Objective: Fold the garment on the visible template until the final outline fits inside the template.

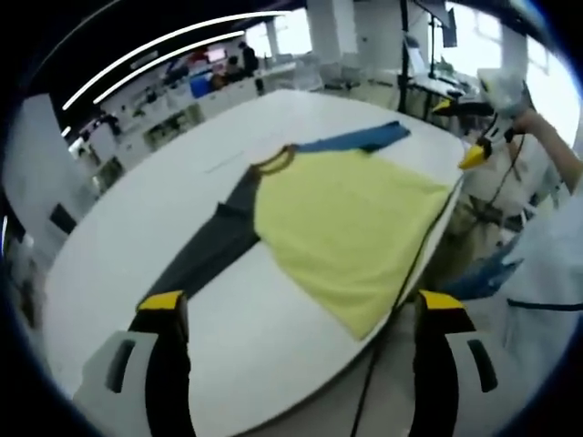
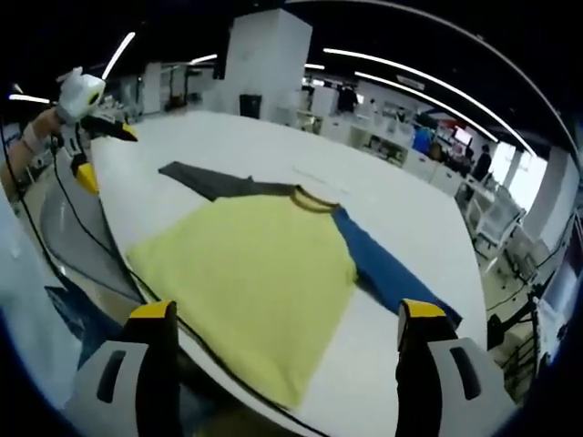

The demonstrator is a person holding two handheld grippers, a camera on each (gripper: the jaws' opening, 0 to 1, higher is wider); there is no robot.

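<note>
Both cameras hang off the tabletop's (image 1: 273,346) near edge, well back from it and looking down across it, the left gripper view from the garment's (image 1: 351,232) grey-sleeve side, the right gripper view from its blue-sleeve side, both sharing the whole shirt.

Yellow garment (image 2: 250,273) flat on white table (image 2: 401,218); right claw (image 2: 287,350) open above.

Bare table (image 1: 273,346) surrounds the flat shirt (image 1: 355,228); approach unobstructed.
</note>
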